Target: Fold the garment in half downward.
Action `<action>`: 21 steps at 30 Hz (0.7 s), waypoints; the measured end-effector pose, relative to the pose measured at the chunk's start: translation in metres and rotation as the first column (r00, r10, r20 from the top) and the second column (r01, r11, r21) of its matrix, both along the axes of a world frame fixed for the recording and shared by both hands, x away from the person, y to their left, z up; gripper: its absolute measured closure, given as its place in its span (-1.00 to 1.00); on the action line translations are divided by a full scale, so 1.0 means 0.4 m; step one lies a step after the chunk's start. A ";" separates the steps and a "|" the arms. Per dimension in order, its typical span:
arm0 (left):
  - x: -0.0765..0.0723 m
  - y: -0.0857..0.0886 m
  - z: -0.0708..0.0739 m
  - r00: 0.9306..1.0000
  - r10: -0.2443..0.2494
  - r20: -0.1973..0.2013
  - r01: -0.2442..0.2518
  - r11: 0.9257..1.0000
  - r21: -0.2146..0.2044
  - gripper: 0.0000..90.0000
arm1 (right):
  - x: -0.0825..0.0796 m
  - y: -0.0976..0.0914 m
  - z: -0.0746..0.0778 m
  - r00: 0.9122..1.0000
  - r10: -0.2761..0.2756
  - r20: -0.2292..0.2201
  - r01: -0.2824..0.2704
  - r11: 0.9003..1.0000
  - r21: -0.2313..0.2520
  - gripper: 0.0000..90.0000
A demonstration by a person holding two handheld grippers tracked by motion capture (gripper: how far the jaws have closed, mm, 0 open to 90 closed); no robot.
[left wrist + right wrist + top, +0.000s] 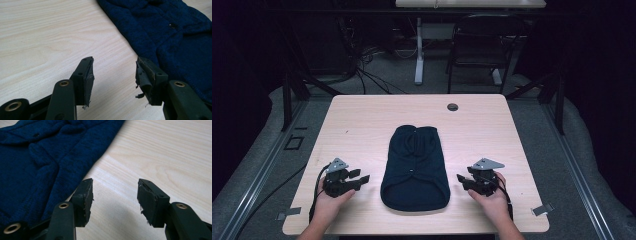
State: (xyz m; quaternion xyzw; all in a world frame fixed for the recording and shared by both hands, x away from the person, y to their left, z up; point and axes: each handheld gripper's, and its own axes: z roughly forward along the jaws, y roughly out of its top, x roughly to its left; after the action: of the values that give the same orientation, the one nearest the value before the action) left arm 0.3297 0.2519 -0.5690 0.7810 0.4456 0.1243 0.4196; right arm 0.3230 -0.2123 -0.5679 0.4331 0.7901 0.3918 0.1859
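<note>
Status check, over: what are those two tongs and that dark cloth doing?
Left tongs open, empty. Right tongs open, empty. Navy garment flat between them, untouched. Nothing in the way.

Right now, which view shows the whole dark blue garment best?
The high view: the dark blue garment lies entire on the table, between both open grippers. The left gripper view gives a close stretch of knit with a button beside the jaws; the right gripper view gives the opposite edge, also cropped.

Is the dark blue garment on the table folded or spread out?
Folded: the garment forms a compact rectangle, sleeves tucked across its front.
</note>
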 end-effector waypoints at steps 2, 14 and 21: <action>0.007 -0.001 0.001 1.000 -0.007 -0.003 0.007 1.000 0.009 0.09 | 0.004 0.001 0.004 1.000 0.009 -0.002 -0.009 1.000 -0.013 0.03; 0.176 -0.098 0.063 0.997 -0.079 -0.006 0.079 0.996 0.035 0.29 | 0.157 0.079 0.072 0.992 0.119 -0.031 -0.121 0.989 -0.082 0.24; 0.281 -0.189 0.056 0.993 -0.113 -0.021 0.114 0.985 0.129 0.31 | 0.282 0.135 0.065 0.989 0.123 -0.084 -0.132 0.984 -0.122 0.33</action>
State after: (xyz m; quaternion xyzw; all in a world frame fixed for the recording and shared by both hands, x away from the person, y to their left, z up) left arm 0.4423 0.1762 -0.5465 0.8317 0.3942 0.1235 0.3710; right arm 0.4359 -0.1582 -0.5419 0.3835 0.8461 0.3351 0.1573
